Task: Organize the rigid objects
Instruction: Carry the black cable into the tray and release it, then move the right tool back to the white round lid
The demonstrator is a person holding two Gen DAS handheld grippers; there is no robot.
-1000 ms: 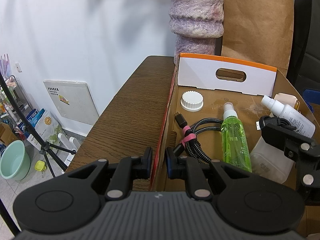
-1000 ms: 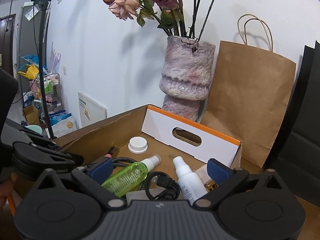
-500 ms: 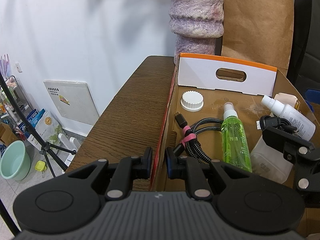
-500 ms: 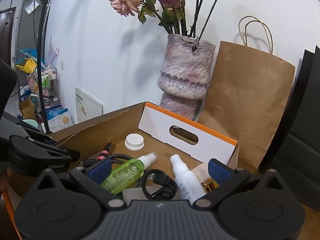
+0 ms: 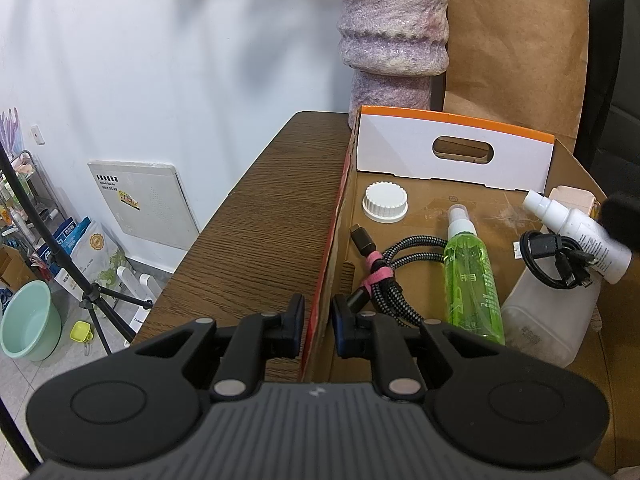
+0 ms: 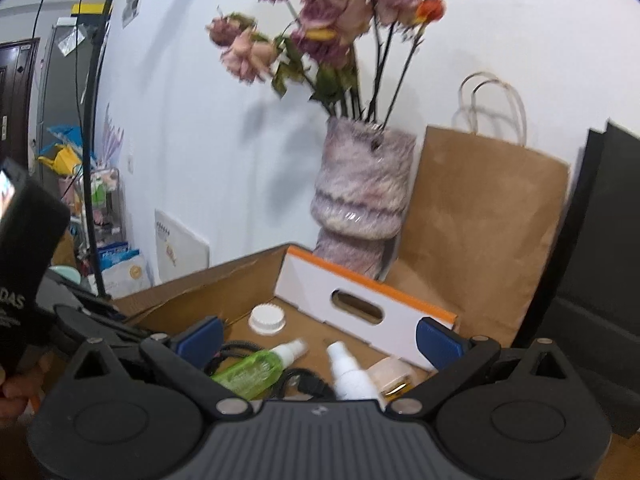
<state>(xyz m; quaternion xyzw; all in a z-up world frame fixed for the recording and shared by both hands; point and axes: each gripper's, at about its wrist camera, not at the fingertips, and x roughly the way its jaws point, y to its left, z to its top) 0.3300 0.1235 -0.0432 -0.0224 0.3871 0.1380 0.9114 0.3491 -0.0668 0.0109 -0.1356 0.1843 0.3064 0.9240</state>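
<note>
A cardboard box [image 5: 472, 168] lies on a wooden table [image 5: 264, 232]. My left gripper [image 5: 318, 322] is shut on the box's left wall, one finger on each side of it. Inside lie a white lid [image 5: 385, 202], a braided cable [image 5: 394, 276] with a pink tie, a green spray bottle [image 5: 472, 280], a coiled black cable [image 5: 556, 258], a white spray bottle [image 5: 580, 228] and a translucent container [image 5: 540, 324]. My right gripper [image 6: 318, 340] hangs open above the box's right side with nothing between its fingers. Only a dark edge of it shows in the left wrist view.
A mottled vase [image 6: 360, 200] with dried roses and a brown paper bag [image 6: 480, 232] stand behind the box. A black bag [image 6: 592, 280] is at the right. A small beige box [image 6: 390, 372] sits in the carton's far right corner. A tripod [image 5: 92, 292] stands on the floor left of the table.
My right gripper has risen and drawn back, nearly leaving the left wrist view; its own view now shows more of the flowers. The left gripper and box have stayed put.
</note>
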